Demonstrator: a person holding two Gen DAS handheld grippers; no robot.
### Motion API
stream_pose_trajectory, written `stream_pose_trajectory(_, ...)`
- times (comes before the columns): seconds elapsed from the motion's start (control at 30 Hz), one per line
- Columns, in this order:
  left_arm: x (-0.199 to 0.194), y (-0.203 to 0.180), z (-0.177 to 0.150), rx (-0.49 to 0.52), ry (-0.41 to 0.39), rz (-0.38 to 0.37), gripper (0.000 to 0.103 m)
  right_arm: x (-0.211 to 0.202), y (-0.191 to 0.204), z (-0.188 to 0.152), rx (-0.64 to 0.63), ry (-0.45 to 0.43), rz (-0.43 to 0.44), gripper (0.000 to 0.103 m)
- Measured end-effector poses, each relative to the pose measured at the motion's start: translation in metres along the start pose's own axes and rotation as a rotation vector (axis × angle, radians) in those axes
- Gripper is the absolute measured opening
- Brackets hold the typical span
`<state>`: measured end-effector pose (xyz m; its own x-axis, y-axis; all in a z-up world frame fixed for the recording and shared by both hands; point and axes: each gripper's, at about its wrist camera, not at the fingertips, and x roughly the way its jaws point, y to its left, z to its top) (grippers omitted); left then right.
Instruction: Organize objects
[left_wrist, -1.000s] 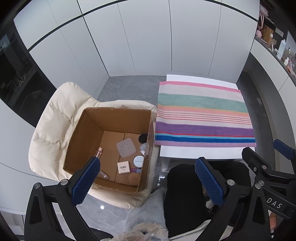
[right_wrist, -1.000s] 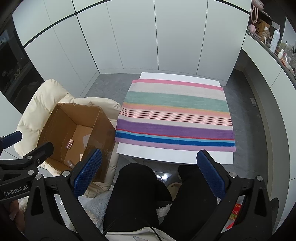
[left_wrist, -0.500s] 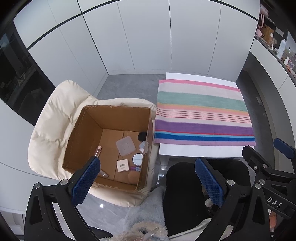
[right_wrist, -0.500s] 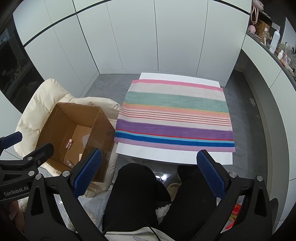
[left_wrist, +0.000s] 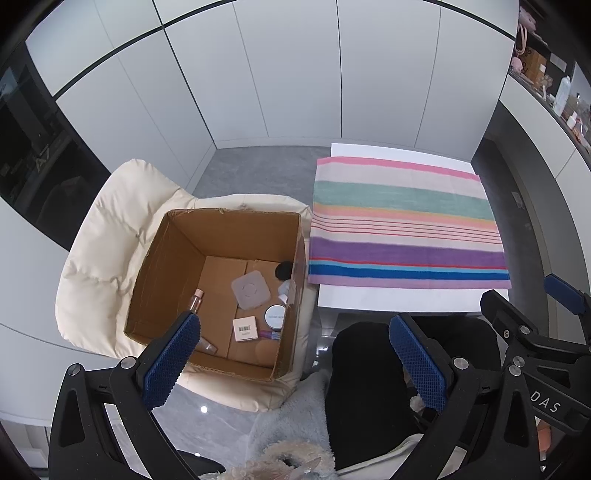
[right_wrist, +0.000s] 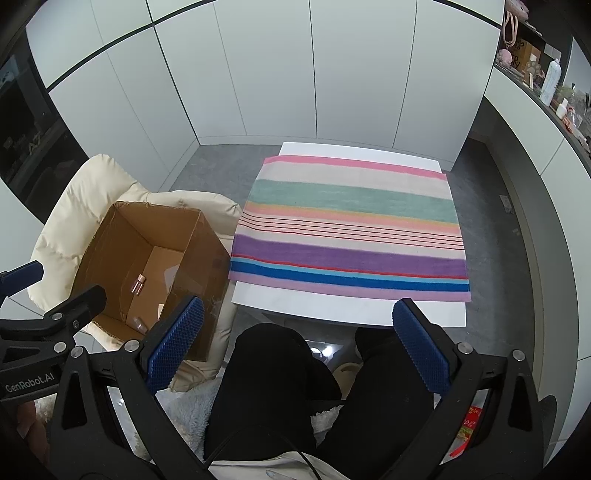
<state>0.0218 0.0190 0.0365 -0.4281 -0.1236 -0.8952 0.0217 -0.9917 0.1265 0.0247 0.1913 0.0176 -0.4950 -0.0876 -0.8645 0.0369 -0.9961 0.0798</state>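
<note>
Beyond your right gripper's (right_wrist: 295, 341) fingers lay the table (right_wrist: 343, 309) with its striped cloth (right_wrist: 351, 236), and nothing rested on the cloth. Past the left finger of your left gripper (left_wrist: 294, 360) sat the chair (left_wrist: 107, 236) holding the open box (left_wrist: 221, 288), just beside the table's edge.

All the small things you could see were in the box: a flat square case (left_wrist: 250, 289) near the middle, a round jar (left_wrist: 275, 316) and a barcoded carton (left_wrist: 245, 328) closer to your fingertips, a bottle (left_wrist: 195, 300) by the left finger, and a dark round piece (left_wrist: 284, 269) at the far wall.

Both of your grippers were spread wide and held nothing, hanging above your lap.

As a judgement: this fitted either a finished tidy-away, with everything gathered into the box, or a box waiting to be unpacked onto the cloth. The pictures did not settle which, so you had no clear count of what was left.
</note>
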Motion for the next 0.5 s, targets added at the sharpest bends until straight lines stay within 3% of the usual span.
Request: stream_pose_trajectory(0.5, -0.0005, -0.0034, -0.0008, 0.015, -0.011, 0.014, 0.103, 0.0024, -0.0021, -0.0046, -0.002, 0.005, 0.002, 0.103)
